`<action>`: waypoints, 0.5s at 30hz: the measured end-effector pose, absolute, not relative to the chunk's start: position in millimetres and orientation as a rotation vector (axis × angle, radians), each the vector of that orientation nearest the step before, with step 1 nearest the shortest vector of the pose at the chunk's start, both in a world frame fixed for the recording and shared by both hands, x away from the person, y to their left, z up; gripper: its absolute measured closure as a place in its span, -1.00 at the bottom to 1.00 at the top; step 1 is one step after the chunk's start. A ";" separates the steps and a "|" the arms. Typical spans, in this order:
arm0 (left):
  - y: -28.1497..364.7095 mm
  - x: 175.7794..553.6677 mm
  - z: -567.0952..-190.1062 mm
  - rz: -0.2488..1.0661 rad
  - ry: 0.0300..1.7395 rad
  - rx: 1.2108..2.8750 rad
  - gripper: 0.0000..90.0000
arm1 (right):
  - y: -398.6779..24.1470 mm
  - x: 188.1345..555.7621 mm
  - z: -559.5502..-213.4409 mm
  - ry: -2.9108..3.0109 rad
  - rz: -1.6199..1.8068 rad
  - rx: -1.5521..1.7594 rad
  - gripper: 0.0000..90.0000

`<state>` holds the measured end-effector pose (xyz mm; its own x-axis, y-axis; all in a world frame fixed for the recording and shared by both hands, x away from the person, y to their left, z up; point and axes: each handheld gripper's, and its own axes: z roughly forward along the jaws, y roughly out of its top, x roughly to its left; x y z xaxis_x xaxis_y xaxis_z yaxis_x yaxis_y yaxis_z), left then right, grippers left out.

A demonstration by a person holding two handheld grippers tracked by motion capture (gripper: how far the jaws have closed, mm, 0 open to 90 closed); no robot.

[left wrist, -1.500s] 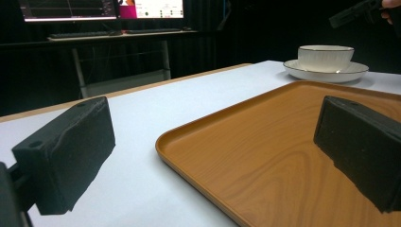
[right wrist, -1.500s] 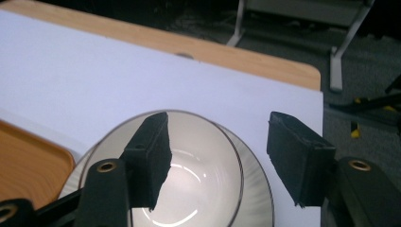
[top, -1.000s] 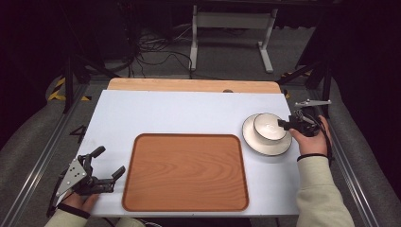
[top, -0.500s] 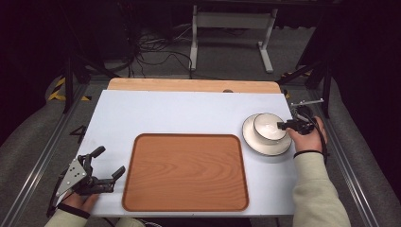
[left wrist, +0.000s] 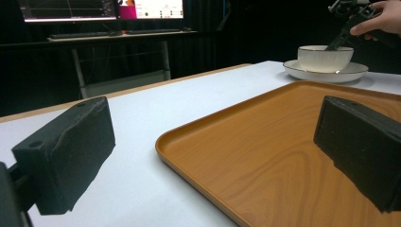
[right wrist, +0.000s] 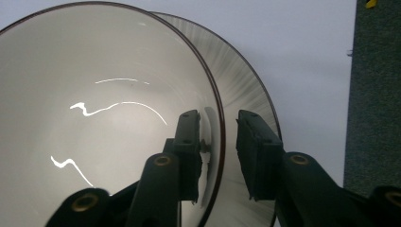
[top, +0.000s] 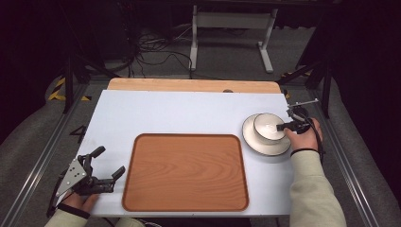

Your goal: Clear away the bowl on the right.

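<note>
Left gripper (top: 105, 165): resting low on the white tabletop (top: 179, 113) under the person's left hand (top: 78, 201), its two black jaws spread wide with nothing between them; judged to be waiting in reserve while the other hand is working.

Jaw spacing, left: in the left gripper view the two black foam pads (left wrist: 66, 153) are standing far apart, framing the near corner of the tray, which suggests the gripper is parked facing its likely next concern.

Rectangular wooden tray with rounded corners (top: 185, 172): lying flat just to the right of the left gripper and well to the left of the right gripper; it is bare, so it is probably serving as the destination for the crockery.

Round white ceramic bowl with a dark rim (top: 268, 126): sitting upright in the middle of the plate, directly at the right gripper's tips; its rim wall is passing between those jaws.

Wide white ceramic plate (top: 253, 142): lying beneath the bowl and carrying it, extending past the outer jaw.

Right gripper (top: 283, 126): reaching in from the bowl's right side, held by the person's right hand (top: 302, 137); its jaws have just been closing and are now narrow, one pad (right wrist: 189, 142) inside the bowl against the wall, the other outside with a sliver of gap showing, so a firm pinch is not yet confirmed.

Purpose of the straddle: gripping the thin rim is judged the only purchase a two-jaw tool has on a smooth bowl.
</note>
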<state>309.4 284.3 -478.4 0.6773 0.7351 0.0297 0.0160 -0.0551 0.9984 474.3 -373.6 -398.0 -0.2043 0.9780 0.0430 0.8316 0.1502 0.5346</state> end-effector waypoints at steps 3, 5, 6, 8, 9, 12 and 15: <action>284.3 309.3 -478.3 0.657 0.646 1.530 -1.00 | -371.7 475.2 -398.3 2.130 0.665 1.749 0.76; 284.3 309.3 -478.3 0.657 0.646 1.530 -1.00 | -370.3 475.2 -398.2 2.125 0.662 1.758 0.79; 284.3 309.3 -478.4 0.657 0.645 1.530 -1.00 | -369.9 474.9 -398.1 2.116 0.662 1.768 0.80; 284.3 309.4 -478.3 0.659 0.644 1.530 -1.00 | -370.1 474.6 -398.1 2.106 0.669 1.784 0.81; 284.4 309.4 -478.3 0.659 0.644 1.530 -1.00 | -370.5 474.4 -398.1 2.097 0.678 1.799 0.82; 284.3 309.4 -478.3 0.657 0.645 1.531 -1.00 | -372.2 473.4 -396.9 2.092 0.699 1.820 0.85; 284.3 309.4 -478.3 0.657 0.646 1.530 -1.00 | -372.0 473.0 -396.5 2.089 0.695 1.827 0.85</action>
